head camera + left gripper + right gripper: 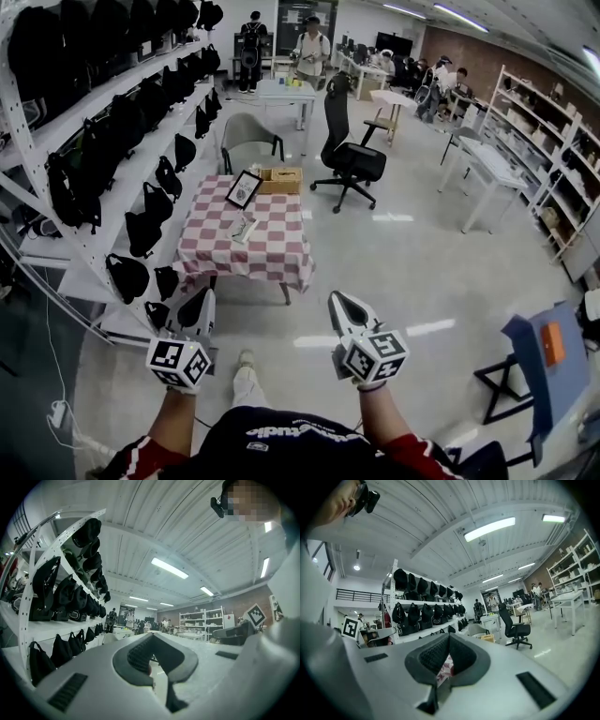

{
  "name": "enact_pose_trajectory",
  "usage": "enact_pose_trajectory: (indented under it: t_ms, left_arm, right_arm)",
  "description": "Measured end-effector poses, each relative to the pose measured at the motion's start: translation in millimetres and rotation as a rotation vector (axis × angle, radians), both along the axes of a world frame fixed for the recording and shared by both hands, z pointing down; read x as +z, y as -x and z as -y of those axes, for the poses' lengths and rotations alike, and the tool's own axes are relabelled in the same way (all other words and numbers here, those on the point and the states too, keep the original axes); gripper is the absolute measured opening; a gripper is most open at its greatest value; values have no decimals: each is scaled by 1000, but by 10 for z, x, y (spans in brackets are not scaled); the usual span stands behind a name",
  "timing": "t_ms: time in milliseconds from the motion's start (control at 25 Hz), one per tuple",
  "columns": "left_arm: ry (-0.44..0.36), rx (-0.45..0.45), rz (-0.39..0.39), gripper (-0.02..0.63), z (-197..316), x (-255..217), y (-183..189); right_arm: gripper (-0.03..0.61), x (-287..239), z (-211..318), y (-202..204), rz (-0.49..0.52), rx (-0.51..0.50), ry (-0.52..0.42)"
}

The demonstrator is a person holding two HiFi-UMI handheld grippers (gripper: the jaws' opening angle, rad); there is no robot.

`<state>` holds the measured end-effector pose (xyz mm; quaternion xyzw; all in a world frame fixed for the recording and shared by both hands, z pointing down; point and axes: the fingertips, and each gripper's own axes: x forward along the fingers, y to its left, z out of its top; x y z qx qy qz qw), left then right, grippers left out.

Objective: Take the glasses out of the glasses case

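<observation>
The left gripper (201, 306) and right gripper (343, 306) are carried low, jaws closed on nothing, since nothing is within reach. Well beyond the fingertips, the case (244, 228) lies on the table (281, 255), too small to show any glasses.

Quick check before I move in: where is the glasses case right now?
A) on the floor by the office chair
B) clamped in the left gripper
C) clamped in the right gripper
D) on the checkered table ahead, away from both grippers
D: the glasses case lies on the checkered table, while the left gripper and right gripper are well short of it, both closed with nothing between the jaws.
</observation>
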<state>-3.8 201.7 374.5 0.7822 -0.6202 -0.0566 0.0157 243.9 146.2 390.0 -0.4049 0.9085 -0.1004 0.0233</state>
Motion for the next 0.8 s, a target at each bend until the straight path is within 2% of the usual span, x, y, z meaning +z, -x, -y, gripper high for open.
enact_pose_trajectory:
  t_ms: [480,800]
  left_arm:
    - [-9,-14,-3,5,287,1,193]
    - [-6,-7,-10,5,654,48,384]
  right_arm:
    - [5,9,275,107,-21,22,-3]
    - [5,-39,603,287,-27,33,-11]
